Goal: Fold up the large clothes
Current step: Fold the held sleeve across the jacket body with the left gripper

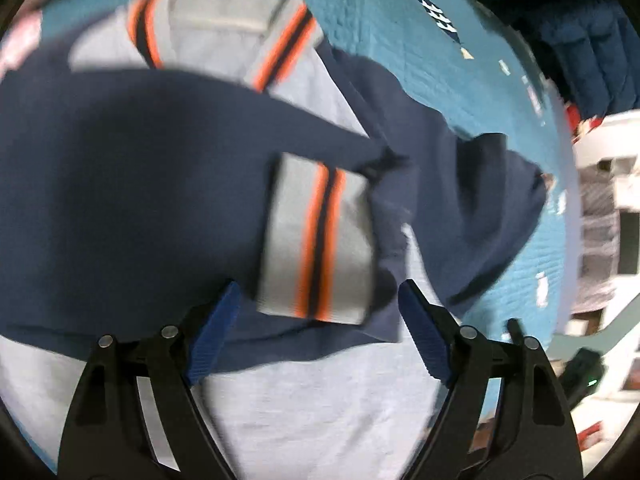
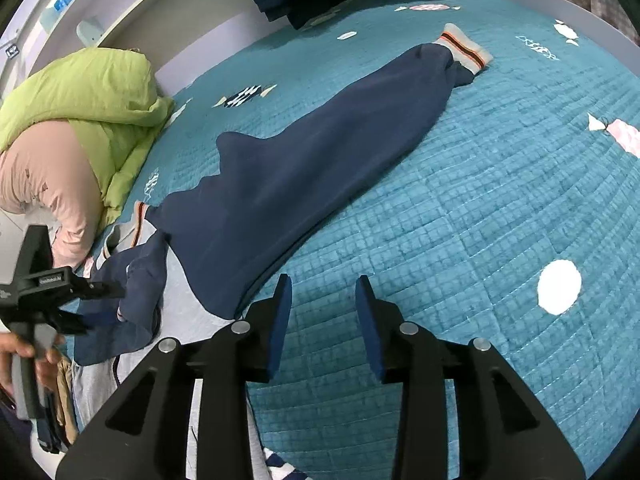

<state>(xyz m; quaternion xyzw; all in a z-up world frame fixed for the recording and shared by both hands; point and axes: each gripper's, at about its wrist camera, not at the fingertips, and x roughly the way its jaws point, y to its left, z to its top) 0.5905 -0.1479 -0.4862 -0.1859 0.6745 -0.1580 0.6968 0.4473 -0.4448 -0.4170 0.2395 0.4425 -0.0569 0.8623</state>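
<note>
Sweatshirt (image 2: 280, 184), soft navy-and-grey knit with ribbed, orange-striped cuffs, lies on the quilted teal bedspread (image 2: 480, 220), one sleeve reaching toward 1 o'clock. Left gripper (image 1: 318, 312) gapes wide over a folded-in cuff (image 1: 316, 240), holding nothing; right gripper (image 2: 323, 300) hovers parted, empty.

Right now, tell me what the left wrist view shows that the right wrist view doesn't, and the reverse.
Only the left wrist view: the collar, grey with orange and navy stripes, and a folded-in sleeve whose striped cuff lies just ahead of the open left tool.

Only the right wrist view: the other sleeve stretched out flat, its cuff at the far end, the green and pink bundle, and the open right tool over bare quilt.

Both: the navy and grey sweatshirt on the teal quilt, and dark blue clothing at the bed's edge.
</note>
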